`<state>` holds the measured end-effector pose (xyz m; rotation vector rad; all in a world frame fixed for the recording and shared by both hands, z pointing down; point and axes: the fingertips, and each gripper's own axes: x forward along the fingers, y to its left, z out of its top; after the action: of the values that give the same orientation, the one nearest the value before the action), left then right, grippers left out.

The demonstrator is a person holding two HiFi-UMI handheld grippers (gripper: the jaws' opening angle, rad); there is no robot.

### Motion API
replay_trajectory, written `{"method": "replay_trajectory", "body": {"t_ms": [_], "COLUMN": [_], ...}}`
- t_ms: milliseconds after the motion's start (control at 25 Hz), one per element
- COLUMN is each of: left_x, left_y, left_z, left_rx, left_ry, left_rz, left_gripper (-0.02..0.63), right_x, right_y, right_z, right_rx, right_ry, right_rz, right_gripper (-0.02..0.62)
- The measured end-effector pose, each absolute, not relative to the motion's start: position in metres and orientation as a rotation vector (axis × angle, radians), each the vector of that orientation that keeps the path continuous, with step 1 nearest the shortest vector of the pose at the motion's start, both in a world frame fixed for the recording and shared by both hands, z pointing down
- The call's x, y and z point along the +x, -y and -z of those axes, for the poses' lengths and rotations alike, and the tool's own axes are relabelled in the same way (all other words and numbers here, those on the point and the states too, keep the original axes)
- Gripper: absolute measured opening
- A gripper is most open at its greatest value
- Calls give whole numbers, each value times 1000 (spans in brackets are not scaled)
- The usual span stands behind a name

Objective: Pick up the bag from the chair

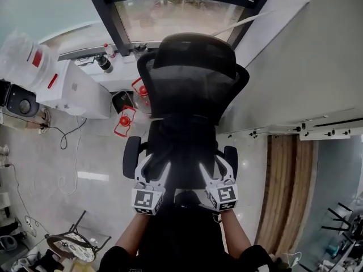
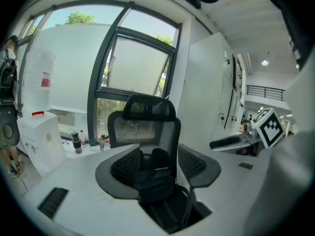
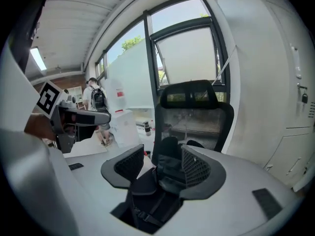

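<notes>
A black bag (image 1: 182,146) stands on the seat of a black mesh office chair (image 1: 193,67) that faces me in front of a window. In the head view my left gripper (image 1: 154,166) and right gripper (image 1: 214,166) hover side by side at the seat's front edge, both open and empty. The left gripper view has the bag (image 2: 155,178) straight ahead between the spread jaws of my left gripper (image 2: 157,163), a short way off. The right gripper view frames the bag (image 3: 165,173) and its straps between the jaws of my right gripper (image 3: 162,166), not touching.
A white cabinet (image 1: 74,89) with a water jug stands left of the chair. Red fire extinguishers (image 1: 126,120) sit on the floor by the chair's left side. A white wall (image 1: 295,67) runs close on the right. Cables (image 1: 68,135) trail on the floor. A person (image 3: 96,100) stands far back.
</notes>
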<state>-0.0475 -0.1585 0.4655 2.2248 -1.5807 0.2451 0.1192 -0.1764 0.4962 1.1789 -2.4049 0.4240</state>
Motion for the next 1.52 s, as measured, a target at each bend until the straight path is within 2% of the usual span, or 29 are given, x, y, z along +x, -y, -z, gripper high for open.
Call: {"method": "replay_trajectory", "body": {"t_ms": [520,760,1520], "left_x": [-62,-59,-49], "left_y": [248,273,285], "left_z": [-642,-704,-876], "left_rx": [2102,2015,1865], "left_ry": [1451,1418,1249], "left_rz": [-629,-654,-890], "left_gripper": [236,249,258], "right_x": [147,164,218], "right_y": [268,287,306], "right_z": [-645,-720,-868], "right_rx": [992,829,592], "right_ry": [2054,1880,1555], "right_rz": [-447,-417,-404], "right_gripper": [236,239,239]}}
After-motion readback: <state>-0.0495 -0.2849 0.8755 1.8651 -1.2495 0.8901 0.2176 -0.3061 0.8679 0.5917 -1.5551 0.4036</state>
